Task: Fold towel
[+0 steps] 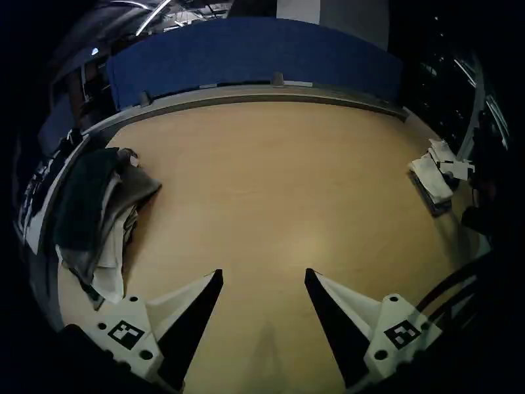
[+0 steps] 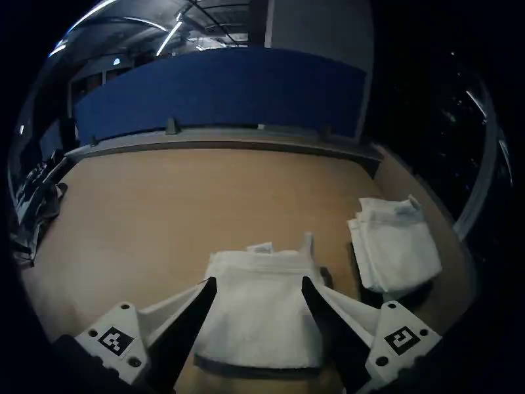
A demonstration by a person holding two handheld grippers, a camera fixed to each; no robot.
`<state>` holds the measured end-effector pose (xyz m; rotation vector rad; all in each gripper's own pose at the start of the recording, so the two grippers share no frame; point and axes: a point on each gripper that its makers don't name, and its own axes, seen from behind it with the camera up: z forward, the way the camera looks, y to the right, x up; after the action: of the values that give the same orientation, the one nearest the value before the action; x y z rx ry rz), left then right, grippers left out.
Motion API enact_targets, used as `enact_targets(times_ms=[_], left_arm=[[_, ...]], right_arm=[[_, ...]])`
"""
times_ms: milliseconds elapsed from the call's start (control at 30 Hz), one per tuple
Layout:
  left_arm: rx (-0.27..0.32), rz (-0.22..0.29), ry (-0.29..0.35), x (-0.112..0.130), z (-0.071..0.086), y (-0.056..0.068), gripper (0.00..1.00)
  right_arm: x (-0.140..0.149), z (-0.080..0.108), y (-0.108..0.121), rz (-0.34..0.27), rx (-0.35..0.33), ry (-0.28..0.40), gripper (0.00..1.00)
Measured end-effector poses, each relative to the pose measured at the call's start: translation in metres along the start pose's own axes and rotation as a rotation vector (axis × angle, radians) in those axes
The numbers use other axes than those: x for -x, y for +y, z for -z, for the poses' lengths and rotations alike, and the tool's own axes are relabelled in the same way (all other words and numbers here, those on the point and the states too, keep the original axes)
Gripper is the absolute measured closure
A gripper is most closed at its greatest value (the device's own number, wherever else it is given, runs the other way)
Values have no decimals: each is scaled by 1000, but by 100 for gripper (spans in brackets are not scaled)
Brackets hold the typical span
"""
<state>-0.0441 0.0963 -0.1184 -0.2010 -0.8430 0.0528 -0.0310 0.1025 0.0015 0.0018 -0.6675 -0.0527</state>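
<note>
Right tongs (image 2: pixel 258 280) sit closest to the lens, spread wide, with a folded white towel (image 2: pixel 259 322) lying flat on the worktop (image 2: pixel 164 197) between the two fingers. Neither finger looks to be pinching it. Each finger carries one of those black-and-white marker squares (image 2: pixel 115 341), so it's a code pattern, not words. A little tab (image 2: pixel 260 248) pokes out at the towel's far edge, way too small to read. Just beside it to the right is a second folded towel (image 2: pixel 394 253), white too, soft and a bit lumpy at the corners.

Left tongs (image 1: pixel 263 271) are also wide apart, gripping nothing, over bare pale wood-look worktop. Off to their left there's a slumped heap of towels (image 1: pixel 98 210), dark grey, brownish and white all mixed. Near the right edge sits a small white stack of cloth (image 1: pixel 433 174). A blue partition (image 1: pixel 249 52) runs along the back edge of the worktop.
</note>
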Motion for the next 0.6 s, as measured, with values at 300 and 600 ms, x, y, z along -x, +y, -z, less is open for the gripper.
enact_targets(times_ms=[300, 600], left_arm=[[0, 16, 41, -10, -1, -4, 7], [7, 61, 133, -29, 1, -10, 7]], right_arm=[[-24, 23, -23, -41, -17, 130, 0], [-67, 70, -43, -46, 3, 395, 0]])
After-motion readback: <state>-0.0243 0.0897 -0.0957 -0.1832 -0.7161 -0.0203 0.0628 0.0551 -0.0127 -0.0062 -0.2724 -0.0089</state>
